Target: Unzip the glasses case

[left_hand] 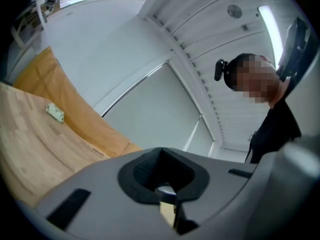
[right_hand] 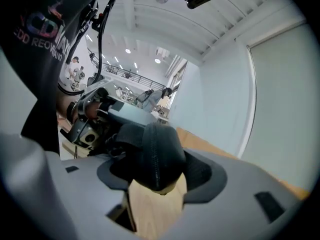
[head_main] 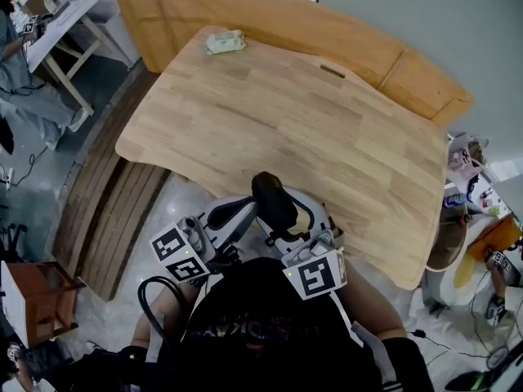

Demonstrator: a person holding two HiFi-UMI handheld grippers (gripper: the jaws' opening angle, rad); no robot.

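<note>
The pale wooden bench (head_main: pixel 327 129) fills most of the head view, with a second curved wooden top behind its far edge. At the bench's near edge the person's dark shirt (head_main: pixel 261 325) takes up the bottom of that view, and both tools are raised just in front of it. The left claw (left_hand: pixel 165 186) is at the bench's near edge, left of the middle. Its jaws are pressed fully together, and only a small silvery glint shows where they meet, too small to identify. The right claw (right_hand: pixel 156 184) is beside it, also at the bench's near edge. Its jaws are set wide apart around one end of the black glasses case (head_main: pixel 274 202), whose sides meet both pads, so this claw has hold of it. The case stands roughly upright between the two tools, above the bench's near edge. In the right gripper view its zipper seam runs down the rounded end that faces the camera, and the zipper looks closed there. A small pale green packet (head_main: pixel 225 42) lies well apart from all this, at the bench's far left corner.
</note>
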